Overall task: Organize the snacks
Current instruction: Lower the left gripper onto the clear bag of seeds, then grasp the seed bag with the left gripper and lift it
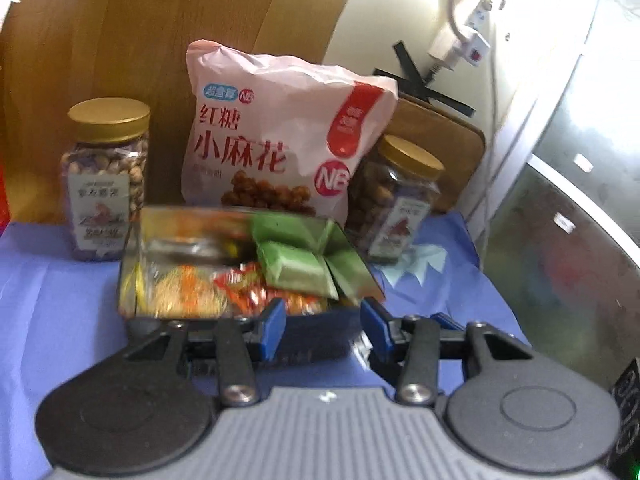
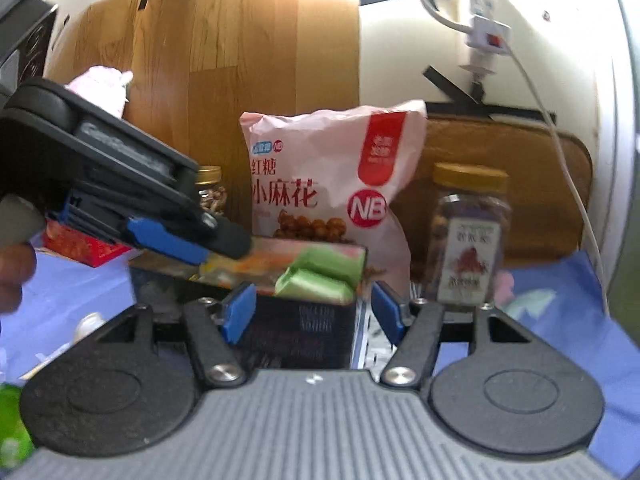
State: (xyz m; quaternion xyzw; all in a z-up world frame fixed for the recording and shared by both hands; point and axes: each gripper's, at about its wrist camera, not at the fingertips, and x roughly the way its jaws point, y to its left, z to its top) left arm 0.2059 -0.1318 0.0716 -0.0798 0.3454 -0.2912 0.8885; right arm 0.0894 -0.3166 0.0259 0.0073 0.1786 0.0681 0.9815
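- On the blue-covered bench, an open metal tin sits in front of a pink snack bag, with a gold-lidded jar to its left and a second jar to its right.
- Inside the tin lie green packets on the right and orange-red wrapped snacks toward the front; the left part is too blurred to read.
- From the left wrist view, the left tool is held low and level, pointing at the tin's near wall, its blue fingers well apart on either side of that wall's right half, gripping nothing.
- From the right wrist view, the right tool also sits low and level at the tin, aimed at its dark near end; its blue fingers stand wide apart and hold nothing.
- That same view shows the left tool reaching in from the left, tilted downward, its fingertips over the tin's left rim.
- A hand shows at the left edge behind that tool's grip.
- A red packet lies on the bench under the left tool.
- Behind everything stands a wooden panel, and a white power strip hangs on the wall to its right.
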